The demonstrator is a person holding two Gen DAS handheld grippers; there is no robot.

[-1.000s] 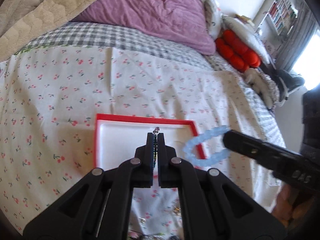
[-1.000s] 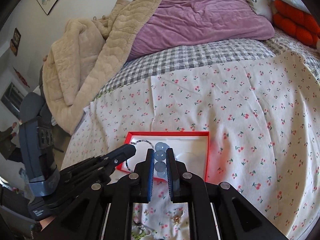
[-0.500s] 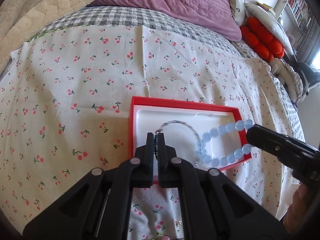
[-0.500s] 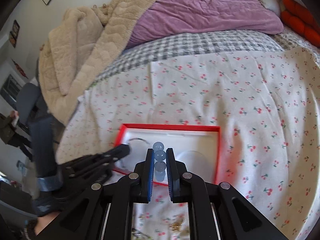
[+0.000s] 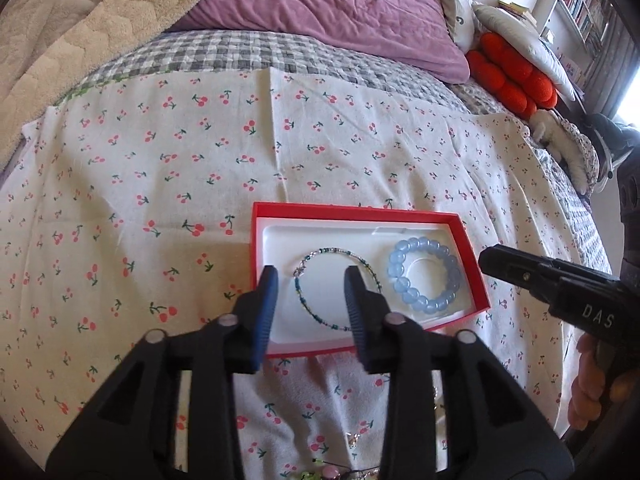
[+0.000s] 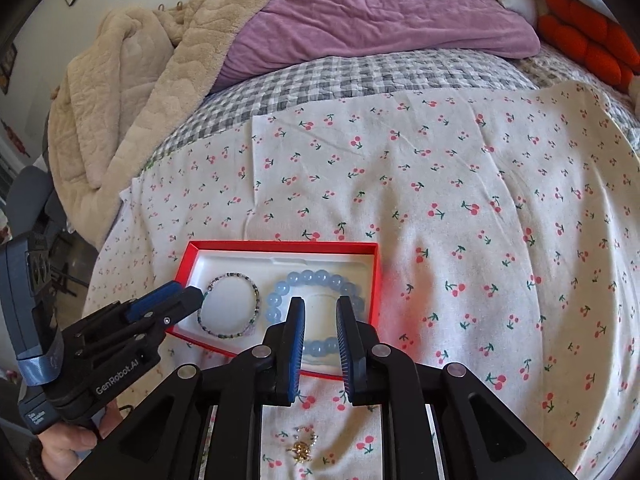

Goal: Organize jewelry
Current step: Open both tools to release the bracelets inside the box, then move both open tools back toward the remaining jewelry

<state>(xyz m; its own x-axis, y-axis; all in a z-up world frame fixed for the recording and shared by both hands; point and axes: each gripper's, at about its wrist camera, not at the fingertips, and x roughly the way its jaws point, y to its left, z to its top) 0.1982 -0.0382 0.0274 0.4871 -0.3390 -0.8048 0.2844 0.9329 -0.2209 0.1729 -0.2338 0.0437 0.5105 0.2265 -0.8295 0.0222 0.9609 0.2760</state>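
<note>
A red box with a white liner [image 5: 256, 240] [image 6: 378, 280] lies on the cherry-print cloth. Inside it lie a thin green-beaded bracelet [image 5: 332, 252] [image 6: 230, 277] and a chunky pale blue bead bracelet [image 5: 424, 276] [image 6: 316, 278]. My left gripper [image 5: 312, 276] is open above the thin bracelet, holding nothing; it shows from the side in the right wrist view [image 6: 176, 300]. My right gripper [image 6: 320, 312] is open over the blue bracelet's near side, holding nothing; it shows in the left wrist view [image 5: 496, 260] right of the box.
Loose small jewelry lies on the cloth in front of the box: a gold piece [image 6: 302, 448] and green and pink beads [image 5: 320, 470]. A beige blanket [image 6: 132, 80], purple duvet [image 6: 380, 12] and red cushion [image 5: 512, 76] lie farther back.
Both grippers have opened and let go of their bracelets, which now lie flat in the box. Both grippers have drawn back a little toward the box's near edge.
</note>
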